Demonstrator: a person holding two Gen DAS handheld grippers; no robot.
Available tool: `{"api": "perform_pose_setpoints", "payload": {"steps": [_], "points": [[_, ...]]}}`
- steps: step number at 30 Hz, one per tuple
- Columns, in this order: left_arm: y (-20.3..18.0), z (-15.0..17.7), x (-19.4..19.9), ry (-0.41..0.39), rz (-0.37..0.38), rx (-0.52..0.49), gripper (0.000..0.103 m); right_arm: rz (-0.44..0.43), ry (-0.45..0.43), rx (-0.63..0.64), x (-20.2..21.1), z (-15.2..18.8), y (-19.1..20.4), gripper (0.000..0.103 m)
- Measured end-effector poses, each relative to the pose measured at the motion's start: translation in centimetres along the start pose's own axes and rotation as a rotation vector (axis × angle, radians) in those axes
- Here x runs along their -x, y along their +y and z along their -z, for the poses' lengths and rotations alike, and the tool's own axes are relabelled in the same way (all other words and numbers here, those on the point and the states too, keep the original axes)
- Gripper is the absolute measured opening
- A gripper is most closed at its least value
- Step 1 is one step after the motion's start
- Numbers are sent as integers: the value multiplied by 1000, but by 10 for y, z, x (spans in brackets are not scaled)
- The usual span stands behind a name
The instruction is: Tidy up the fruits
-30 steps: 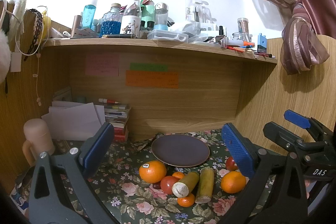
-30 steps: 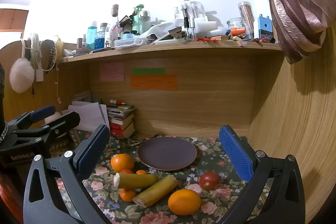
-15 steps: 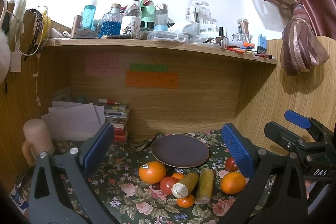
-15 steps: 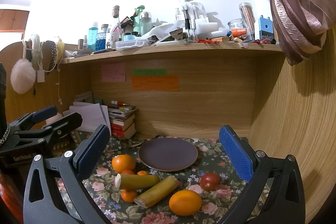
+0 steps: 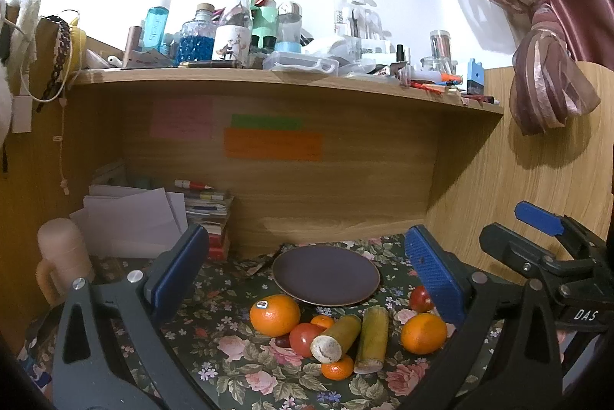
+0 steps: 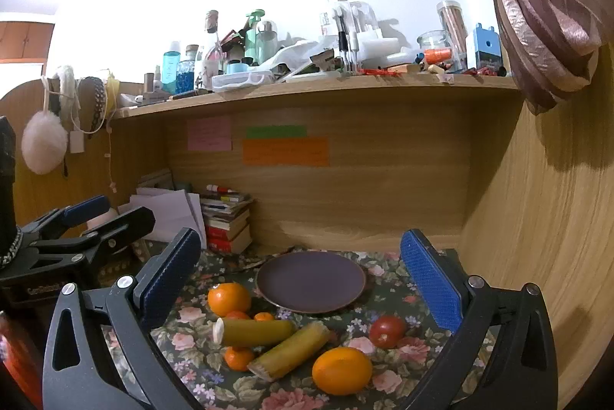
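Note:
A dark purple plate point(image 5: 326, 275) point(image 6: 311, 281) lies empty on the floral cloth. In front of it lie a stickered orange point(image 5: 274, 314) point(image 6: 229, 298), a second orange point(image 5: 423, 333) point(image 6: 342, 370), two tomatoes point(image 5: 305, 339) point(image 6: 387, 331), two yellow-green cane pieces point(image 5: 337, 333) point(image 6: 288, 350) and small tangerines point(image 5: 337, 367) point(image 6: 238, 358). My left gripper point(image 5: 307, 271) is open and empty, above the fruit. My right gripper point(image 6: 301, 275) is open and empty, also held back from the fruit. Each gripper shows in the other's view, the right one point(image 5: 545, 248) and the left one point(image 6: 88, 225).
A stack of books point(image 6: 226, 222) and loose papers point(image 5: 130, 218) stand at the back left, with a beige mug point(image 5: 63, 260) near them. A cluttered shelf point(image 5: 268, 80) hangs overhead. A wooden side wall point(image 6: 537, 237) closes the right. A tied curtain point(image 5: 545, 83) hangs at the upper right.
Both grippers have drifted very slightly; the fruit and the plate have not moved. Both grippers stay open.

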State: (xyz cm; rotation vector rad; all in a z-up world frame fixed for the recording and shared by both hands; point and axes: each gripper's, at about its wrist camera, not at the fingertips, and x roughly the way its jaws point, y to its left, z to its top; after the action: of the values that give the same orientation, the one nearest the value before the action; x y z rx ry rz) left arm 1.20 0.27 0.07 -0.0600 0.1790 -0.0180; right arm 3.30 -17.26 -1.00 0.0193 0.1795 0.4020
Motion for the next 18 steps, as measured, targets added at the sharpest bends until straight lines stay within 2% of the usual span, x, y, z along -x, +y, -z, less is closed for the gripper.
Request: {"api": "perform_pose_setpoints", "payload": {"steps": [4, 8, 10, 13, 18], "points": [[1, 1, -6, 17, 13, 2, 102, -3, 17, -12, -6, 3, -3, 103], [5, 5, -16, 47, 4, 4, 93, 2, 44, -5, -16, 7, -8, 102], [8, 7, -25, 80, 1, 4, 87, 2, 75, 1, -23, 10, -12, 96], [14, 12, -38, 128, -9, -6, 83, -9, 132, 12, -36, 14, -19, 84], [25, 26, -59, 215, -5, -3, 79, -9, 217, 33, -52, 24, -30, 75]]}}
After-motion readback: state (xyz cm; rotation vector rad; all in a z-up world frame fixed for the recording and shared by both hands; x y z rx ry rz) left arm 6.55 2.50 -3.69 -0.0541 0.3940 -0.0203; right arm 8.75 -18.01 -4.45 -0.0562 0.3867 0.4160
